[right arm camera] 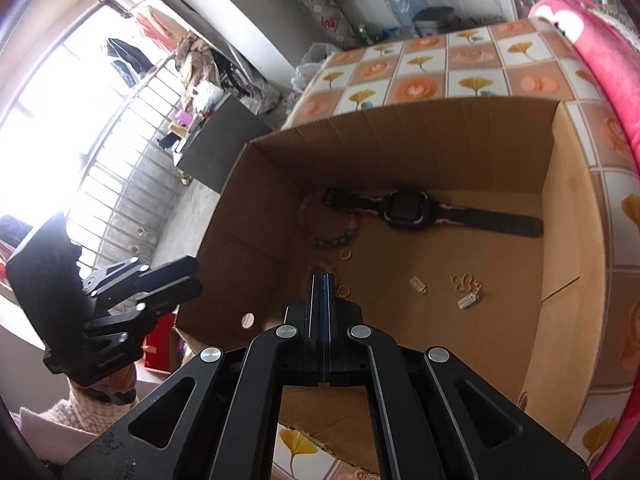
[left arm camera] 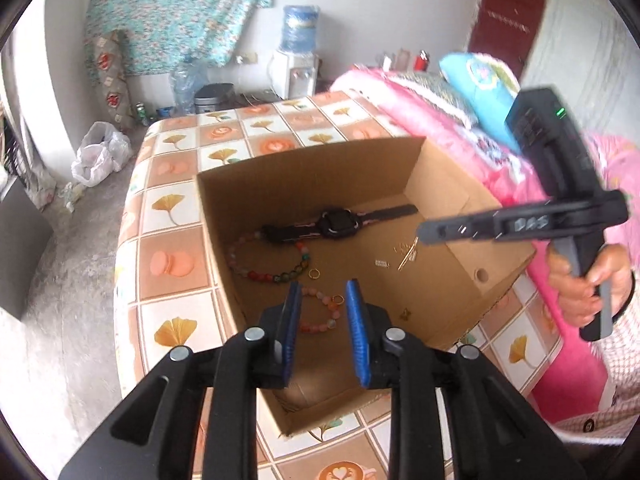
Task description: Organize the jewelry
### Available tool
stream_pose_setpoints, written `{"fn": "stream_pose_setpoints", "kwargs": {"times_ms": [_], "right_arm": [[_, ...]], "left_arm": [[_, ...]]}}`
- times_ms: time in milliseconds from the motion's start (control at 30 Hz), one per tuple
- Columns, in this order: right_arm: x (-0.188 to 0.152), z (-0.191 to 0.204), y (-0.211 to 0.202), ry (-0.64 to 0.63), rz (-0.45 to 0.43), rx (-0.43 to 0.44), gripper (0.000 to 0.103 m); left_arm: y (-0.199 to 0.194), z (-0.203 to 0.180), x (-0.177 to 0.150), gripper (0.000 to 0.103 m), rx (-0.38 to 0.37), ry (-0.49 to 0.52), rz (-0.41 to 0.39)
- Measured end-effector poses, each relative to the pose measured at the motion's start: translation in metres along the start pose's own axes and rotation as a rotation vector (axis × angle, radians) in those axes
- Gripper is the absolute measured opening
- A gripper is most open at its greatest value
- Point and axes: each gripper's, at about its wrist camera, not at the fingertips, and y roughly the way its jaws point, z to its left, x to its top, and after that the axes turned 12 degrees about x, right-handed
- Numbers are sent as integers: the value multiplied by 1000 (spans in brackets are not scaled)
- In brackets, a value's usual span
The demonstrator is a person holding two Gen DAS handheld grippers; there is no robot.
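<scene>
An open cardboard box [left arm camera: 304,168] [right arm camera: 400,136] stands on the tiled table. In it lie a black watch [left arm camera: 336,222] [right arm camera: 404,210], a multicoloured bead bracelet [left arm camera: 272,268] [right arm camera: 336,236], a pink bead bracelet [left arm camera: 320,312], gold rings [left arm camera: 314,274] [right arm camera: 345,255], a gold chain [right arm camera: 462,282] and small silver pieces [right arm camera: 418,284]. My left gripper [left arm camera: 323,292] is open above the box's near side, over the pink bracelet. My right gripper [right arm camera: 321,278] is shut and empty above the box; it shows in the left wrist view [left arm camera: 424,236].
The table [left arm camera: 168,264] [right arm camera: 472,64] has an orange and white tile-pattern cover. A pink blanket [left arm camera: 452,136] [right arm camera: 600,48] lies along one side. A grey cabinet [right arm camera: 216,148] stands on the floor beyond the box.
</scene>
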Motion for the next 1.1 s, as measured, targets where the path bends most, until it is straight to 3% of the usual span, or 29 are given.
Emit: {"fn": "stream_pose_setpoints", "kwargs": {"times_ms": [167,300,400,500,600,667,767,867,1033,1100], "right_arm": [[-2,-5,22,25,79,-59,5],[-5,-1,21,4,70,-108,8],[-9,9,1,-24,9,-118,13],[-17,22,-38,-70,-121,-172,18],[-34,28,-85,-97,-272,-251,33],[-48,19,-110,-62,-344,-311,41],[-65,-15,-126,65,-358,-358,47],[-81,-55,-120,216,-312,-278,47],[-97,-71,-95,294,-227,-120,47],[-98,-60,-92,257,-221,-153,49]], "left_arm": [[-12,15,-14,41,-22,-90,-31],[-17,23,-20,47,-19,-127,-52],[-19,28,-25,52,-27,-152,-60],[-18,31,-29,61,-42,-176,-63],[-15,33,-33,72,-67,-206,-57],[-11,34,-36,75,-81,-230,-39],[0,37,-43,77,-102,-280,11],[13,38,-49,77,-137,-330,61],[31,35,-57,79,-196,-389,126],[31,33,-58,80,-191,-392,122]]}}
